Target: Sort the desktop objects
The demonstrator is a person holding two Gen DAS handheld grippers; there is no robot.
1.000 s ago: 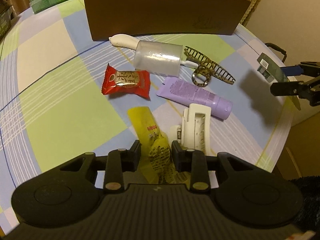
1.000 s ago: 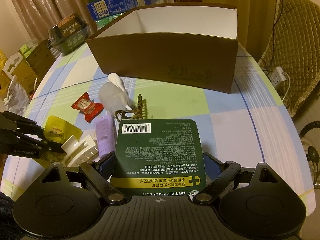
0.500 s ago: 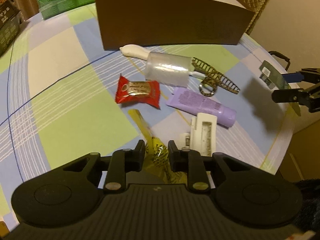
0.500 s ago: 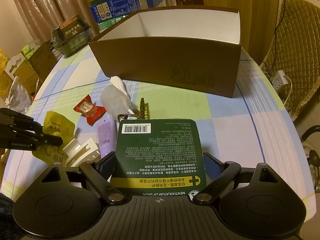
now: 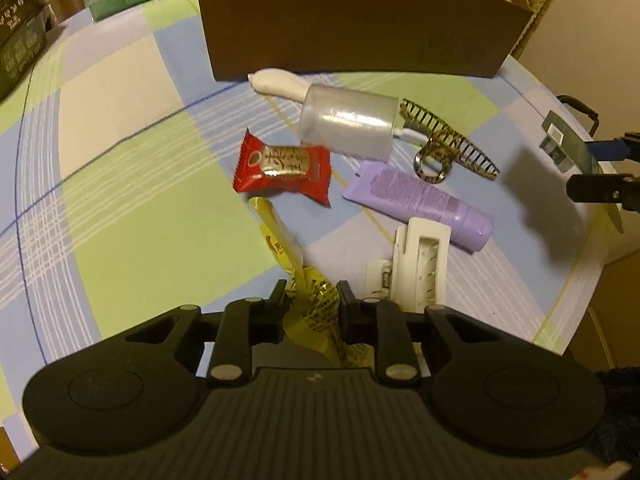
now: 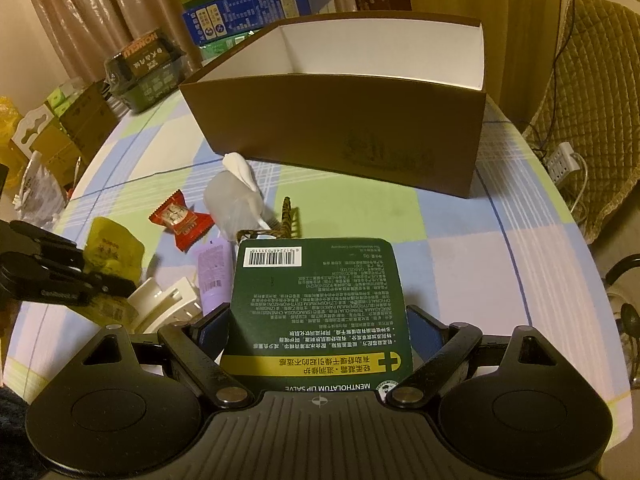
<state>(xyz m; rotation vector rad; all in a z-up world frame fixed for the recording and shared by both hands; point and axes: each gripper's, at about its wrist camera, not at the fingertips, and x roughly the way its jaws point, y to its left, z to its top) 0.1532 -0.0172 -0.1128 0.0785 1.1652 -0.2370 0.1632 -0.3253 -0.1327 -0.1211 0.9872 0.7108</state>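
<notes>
Checked in pale blue, green and lilac, the tablecloth (image 6: 460,248) covers a rounded table, with curtains and stacked cartons behind it. Biggest on it is a brown cardboard box (image 6: 340,132), open at the top and white inside, standing at the far side. Just in front of the box lies a lint roller (image 5: 348,126) with a white handle. A patterned hair claw (image 5: 444,146) touches its right end. Nearer lies a purple tube (image 5: 416,200), then a white hair clip (image 5: 420,268) just beside it, its end against the tube's cap. A red candy packet (image 5: 284,166) lies left of the tube, apart from it.

The right gripper (image 6: 316,320) hangs over the near right part of the table, its jaws wide and clamped on the side edges of a green lip-salve card (image 6: 320,308), which is held up off the cloth. The left gripper (image 5: 312,300) is pinched tight on a yellow snack packet (image 5: 316,304); the packet's far end points toward the red candy packet, and its crumpled near end sits between the pads.
</notes>
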